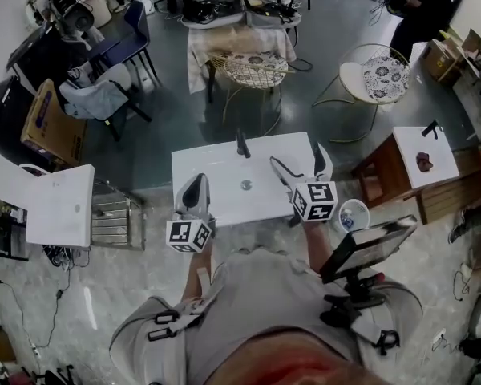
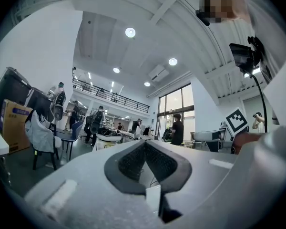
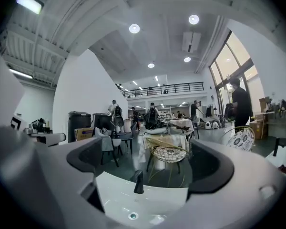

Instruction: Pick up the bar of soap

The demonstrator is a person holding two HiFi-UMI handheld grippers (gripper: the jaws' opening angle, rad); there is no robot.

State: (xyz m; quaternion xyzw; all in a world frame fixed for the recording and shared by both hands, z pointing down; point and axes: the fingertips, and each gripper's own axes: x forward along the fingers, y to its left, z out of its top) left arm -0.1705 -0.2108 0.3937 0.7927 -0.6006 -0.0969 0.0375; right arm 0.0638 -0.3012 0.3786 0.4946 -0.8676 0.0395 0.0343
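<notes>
Over the near rim of the white sink (image 1: 216, 175): one gripper closed, one spread, soap unconfirmed.
Nearest, at 6 o'clock, the person's torso (image 1: 256, 311) hides the floor below. At 7 o'clock of the sink, the left gripper (image 1: 196, 181) has its pads meeting at the tips with nothing between them. At 4 o'clock, the right gripper (image 1: 301, 164) has its jaws spread wide and grips nothing; the faucet (image 1: 242, 144) and drain (image 1: 246, 185) lie beyond them. Just beside it at 3 o'clock, a small round dish (image 1: 353, 215) holds bluish contents too small to identify, so the bar of soap cannot be located with certainty. Farther out at 2 o'clock, a second basin (image 1: 407, 147) carries a dark red lump (image 1: 424, 162) of unclear kind.
</notes>
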